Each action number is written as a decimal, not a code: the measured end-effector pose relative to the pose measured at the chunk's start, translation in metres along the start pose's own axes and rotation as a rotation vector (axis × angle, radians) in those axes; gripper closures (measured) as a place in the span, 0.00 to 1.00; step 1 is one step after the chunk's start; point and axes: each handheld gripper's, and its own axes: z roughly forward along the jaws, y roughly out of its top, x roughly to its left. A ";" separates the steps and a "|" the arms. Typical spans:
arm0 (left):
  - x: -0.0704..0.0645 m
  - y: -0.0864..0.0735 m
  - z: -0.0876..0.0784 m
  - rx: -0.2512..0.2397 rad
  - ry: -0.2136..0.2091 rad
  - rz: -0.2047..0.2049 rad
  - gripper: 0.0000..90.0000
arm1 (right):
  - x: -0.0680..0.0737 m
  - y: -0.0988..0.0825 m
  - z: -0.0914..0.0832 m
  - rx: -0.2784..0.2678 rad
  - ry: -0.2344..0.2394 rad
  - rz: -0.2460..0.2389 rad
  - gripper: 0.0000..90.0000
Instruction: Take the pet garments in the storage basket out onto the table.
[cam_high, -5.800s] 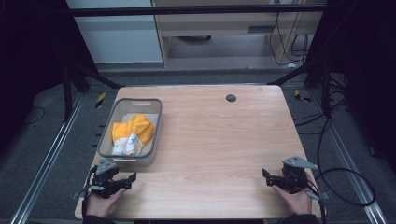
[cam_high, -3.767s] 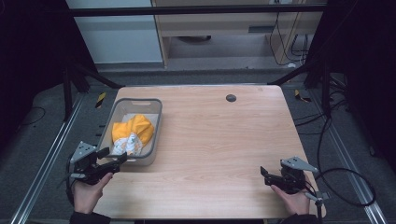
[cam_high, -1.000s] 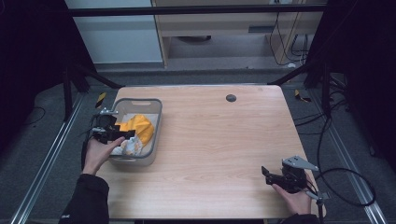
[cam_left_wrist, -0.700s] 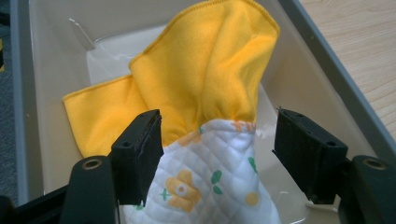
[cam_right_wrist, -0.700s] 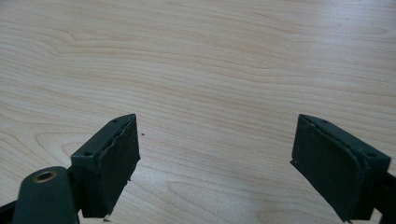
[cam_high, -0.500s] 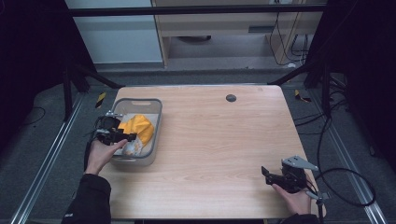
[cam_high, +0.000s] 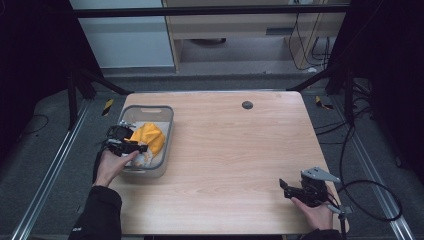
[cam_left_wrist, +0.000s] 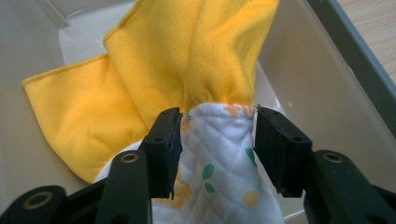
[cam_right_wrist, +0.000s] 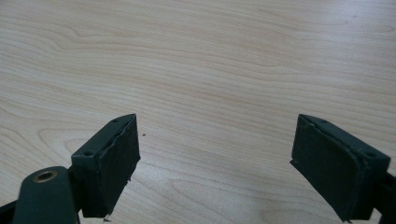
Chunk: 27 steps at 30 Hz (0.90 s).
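We see the wooden table (cam_high: 235, 165) as the largest element, and we take the clear plastic bin (cam_high: 167, 131) at its left edge as our landmark. Across the table from the bin, near the front right corner, the right gripper (cam_high: 295, 190) rests low over bare wood, its jaws standing wide apart with nothing between them (cam_right_wrist: 212, 163). At the bin's near left side, the left hand (cam_high: 112, 165) has brought the left gripper (cam_high: 131, 146) over the rim and down into the bin, whereas a few seconds ago it lay on the table in front of the bin. Its jaws have just been closing, and in the left gripper view (cam_left_wrist: 217, 135) they now press on both flanks of a gathered fold of the white quilted cloth (cam_left_wrist: 219, 163). We judge that a grasp has been made and that lifting the cloth out of the bin is the step in hand. The white quilted cloth lies in the bin's near end; it is diamond-stitched, printed with small green, orange and yellow dots, and bunched upward between the jaws. Behind it, deeper in the bin and touching it, the yellow cloth (cam_left_wrist: 154, 74) lies in soft folds of plain fleece-like fabric.
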 end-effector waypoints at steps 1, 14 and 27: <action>0.000 0.000 0.001 0.005 0.000 0.005 0.59 | 0.000 0.000 0.000 0.001 0.000 -0.001 0.17; -0.005 0.002 0.002 0.034 0.042 0.047 0.82 | 0.001 0.000 0.001 0.015 0.006 -0.005 0.17; -0.009 0.005 -0.006 0.033 0.086 0.066 0.88 | 0.001 -0.001 0.001 0.020 0.002 -0.014 0.17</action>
